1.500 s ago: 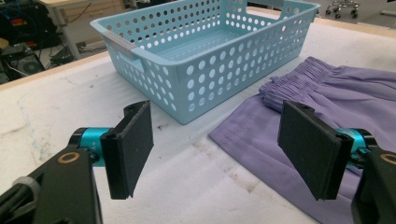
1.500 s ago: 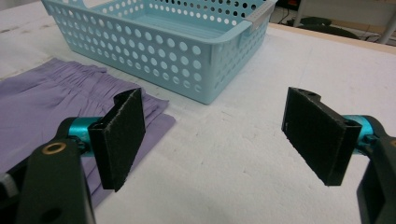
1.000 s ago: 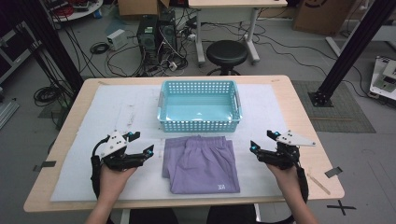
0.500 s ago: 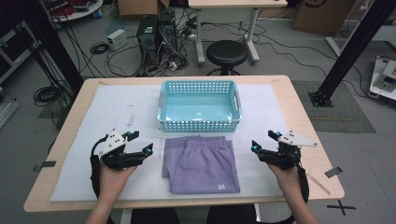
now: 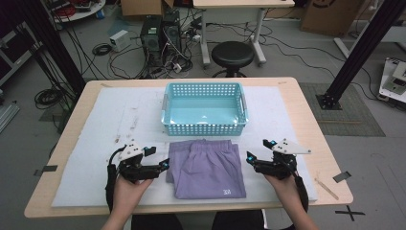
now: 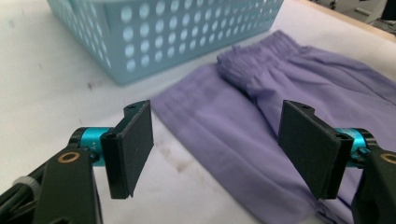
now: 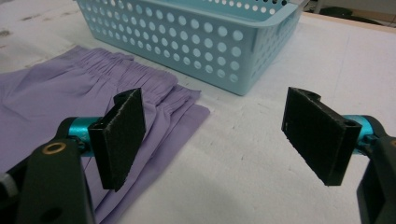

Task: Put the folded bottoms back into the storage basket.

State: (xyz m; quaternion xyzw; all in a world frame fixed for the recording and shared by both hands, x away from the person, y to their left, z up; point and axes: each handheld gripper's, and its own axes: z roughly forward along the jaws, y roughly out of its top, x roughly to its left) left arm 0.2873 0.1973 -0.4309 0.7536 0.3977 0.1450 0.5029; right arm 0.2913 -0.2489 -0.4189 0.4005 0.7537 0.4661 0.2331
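Purple shorts lie flat on desk, just before blue basket; left gripper has crept closer to left hem, right gripper barely moved; both fingers wide, empty; grab of both sides looks imminent.

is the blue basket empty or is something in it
Empty. The high view shows the basket with a bare pale floor inside; the purple shorts lie flat on the mat in front of it, outside its wall.
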